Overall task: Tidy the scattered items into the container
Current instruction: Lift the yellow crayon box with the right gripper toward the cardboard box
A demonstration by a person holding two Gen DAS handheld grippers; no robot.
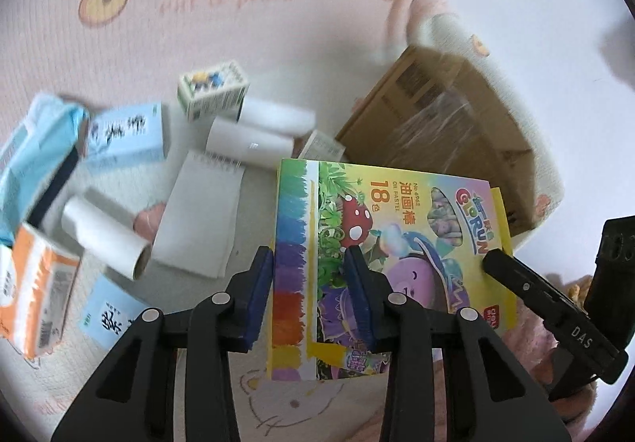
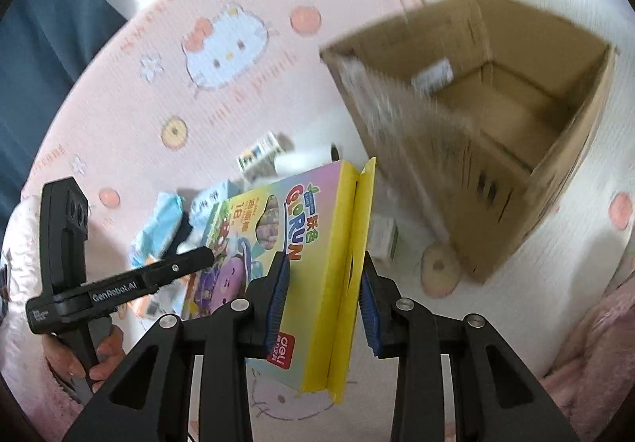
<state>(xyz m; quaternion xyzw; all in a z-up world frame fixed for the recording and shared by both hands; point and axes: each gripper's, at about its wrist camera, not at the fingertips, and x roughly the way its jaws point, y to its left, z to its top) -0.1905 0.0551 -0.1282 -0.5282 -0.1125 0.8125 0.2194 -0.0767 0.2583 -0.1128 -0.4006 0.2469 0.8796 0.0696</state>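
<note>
Right wrist view: the right gripper (image 2: 323, 285) has its blue pads clamped across the thin edge of the oil pastel box (image 2: 301, 243), which is off the mat and tilted. The cardboard box (image 2: 496, 180) sits ahead and to the right, open mouth facing up, clearly nearer this hand. The pastel box's long axis runs away from the fingers. The left gripper (image 1: 313, 283) has its pads set about the far edge of the same box; contact there is hard to judge. Readable: "GLORUN", "OIL PASTEL", "18", "deli"; grippers marked "GenRobot.AI", "DAS".
</note>
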